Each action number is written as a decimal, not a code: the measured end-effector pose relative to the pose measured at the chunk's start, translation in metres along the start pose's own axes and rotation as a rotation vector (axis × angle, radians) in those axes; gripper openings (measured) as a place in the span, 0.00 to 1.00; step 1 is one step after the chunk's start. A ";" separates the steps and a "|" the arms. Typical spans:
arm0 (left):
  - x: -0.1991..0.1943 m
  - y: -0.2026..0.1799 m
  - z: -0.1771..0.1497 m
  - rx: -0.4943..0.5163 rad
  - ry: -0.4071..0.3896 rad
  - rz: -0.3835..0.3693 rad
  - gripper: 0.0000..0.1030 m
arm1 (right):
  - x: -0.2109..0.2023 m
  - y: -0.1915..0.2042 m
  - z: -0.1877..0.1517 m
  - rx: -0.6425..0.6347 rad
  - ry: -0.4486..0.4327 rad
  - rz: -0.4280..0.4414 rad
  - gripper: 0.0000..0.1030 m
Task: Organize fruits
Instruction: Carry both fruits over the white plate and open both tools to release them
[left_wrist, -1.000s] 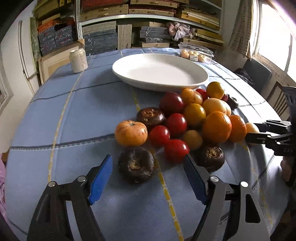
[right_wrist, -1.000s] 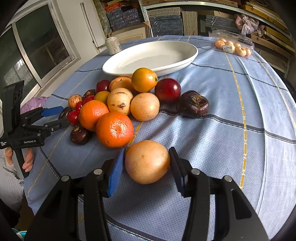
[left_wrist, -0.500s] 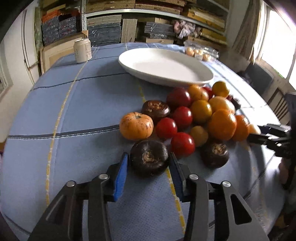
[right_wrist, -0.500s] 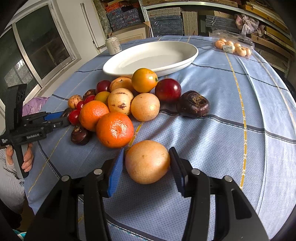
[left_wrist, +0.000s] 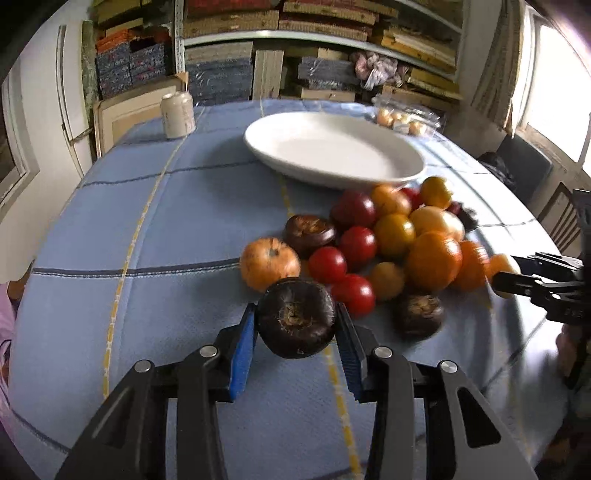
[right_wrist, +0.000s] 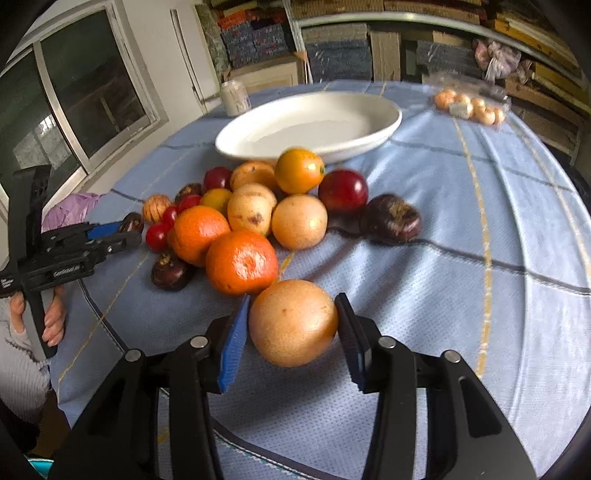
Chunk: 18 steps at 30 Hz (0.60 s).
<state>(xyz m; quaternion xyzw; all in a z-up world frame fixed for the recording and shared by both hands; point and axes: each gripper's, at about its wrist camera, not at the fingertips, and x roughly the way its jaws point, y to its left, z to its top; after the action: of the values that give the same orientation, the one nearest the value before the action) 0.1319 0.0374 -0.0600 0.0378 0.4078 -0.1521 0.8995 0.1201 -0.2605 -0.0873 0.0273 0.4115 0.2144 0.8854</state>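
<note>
Fruits gripped for the empty white oval platter (left_wrist: 334, 147): my left gripper (left_wrist: 296, 330) clamps a dark brown round fruit (left_wrist: 296, 317); my right gripper (right_wrist: 291, 326) clamps a pale orange round citrus (right_wrist: 292, 322).

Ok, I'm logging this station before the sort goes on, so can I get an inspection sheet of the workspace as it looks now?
Surface: round table under a blue checked cloth.
Job's things: white oval dish, nothing in it; fruit pile of oranges, red and dark fruits beside it.
Clutter: drinks can and a clear pack of small round items at the far edge.
Grippers: left tongs shut on a dark brown fruit; right tongs shut on a pale orange fruit.
Cables: nothing seen.
Surroundings: stacked shelves, windows, a chair.
</note>
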 end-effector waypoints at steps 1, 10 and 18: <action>-0.006 -0.005 0.005 0.015 -0.010 -0.007 0.41 | -0.005 0.001 0.002 0.000 -0.011 0.004 0.44; 0.002 -0.046 0.125 0.066 -0.116 -0.025 0.41 | -0.026 -0.010 0.118 -0.003 -0.169 -0.098 0.44; 0.085 -0.032 0.163 -0.043 -0.007 0.007 0.41 | 0.075 -0.023 0.160 0.056 -0.059 -0.131 0.44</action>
<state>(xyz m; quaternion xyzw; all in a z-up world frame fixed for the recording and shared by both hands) 0.2927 -0.0453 -0.0138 0.0193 0.4078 -0.1403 0.9020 0.2892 -0.2306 -0.0405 0.0316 0.3918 0.1433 0.9083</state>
